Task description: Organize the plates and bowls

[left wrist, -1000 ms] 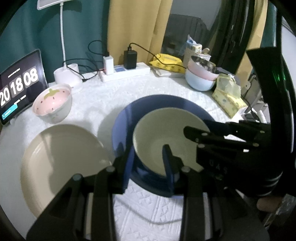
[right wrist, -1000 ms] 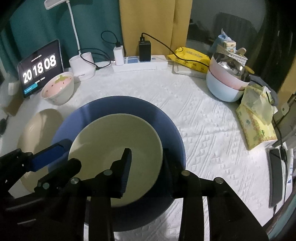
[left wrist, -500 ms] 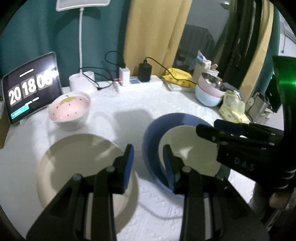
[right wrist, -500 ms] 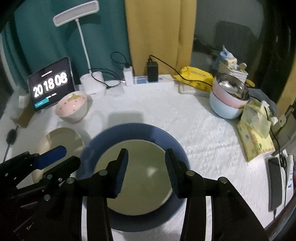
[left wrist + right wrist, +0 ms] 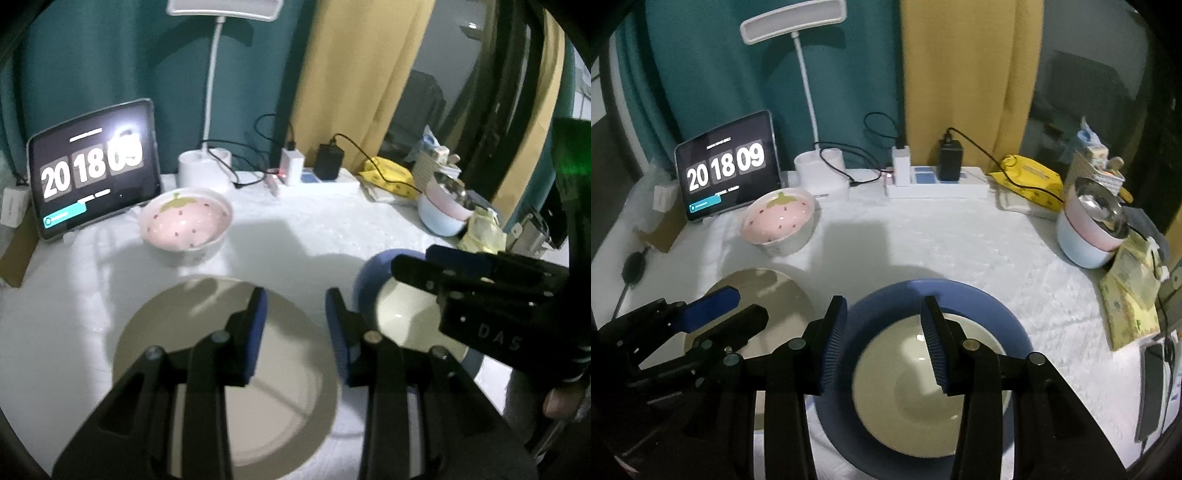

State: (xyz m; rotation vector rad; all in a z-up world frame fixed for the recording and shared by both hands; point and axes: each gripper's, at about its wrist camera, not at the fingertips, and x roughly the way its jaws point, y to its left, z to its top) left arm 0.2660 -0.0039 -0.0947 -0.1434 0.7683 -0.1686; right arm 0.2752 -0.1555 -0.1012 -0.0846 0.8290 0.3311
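Both pairs of fingers stand parted with nothing between them: the left gripper [image 5: 295, 325], its jaws lined with ribbed blue pads, hangs over the beige plate [image 5: 229, 373], and the right gripper [image 5: 882, 343] hangs over the cream bowl [image 5: 923, 387], its jaws having just been opening, free of the bowl's rim. That bowl is round, smooth and glossy, and it sits inside a wide blue plate [image 5: 886, 306] with a matte rim. The beige plate, flat and round with a dull sheen, lies just left of the blue one on the white tablecloth [image 5: 942, 243], which has a raised, quilted pattern. Behind the beige plate stands a deep ceramic bowl [image 5: 779, 221], pink inside with a strawberry print. Far right, a pale blue bowl [image 5: 1082, 247] carries a pink one and a shiny steel one nested inside. Along the back edge are a tablet [image 5: 727, 166] showing a flip clock, a white lamp [image 5: 820, 173] with a slim stalk, and a white power strip [image 5: 938, 184].
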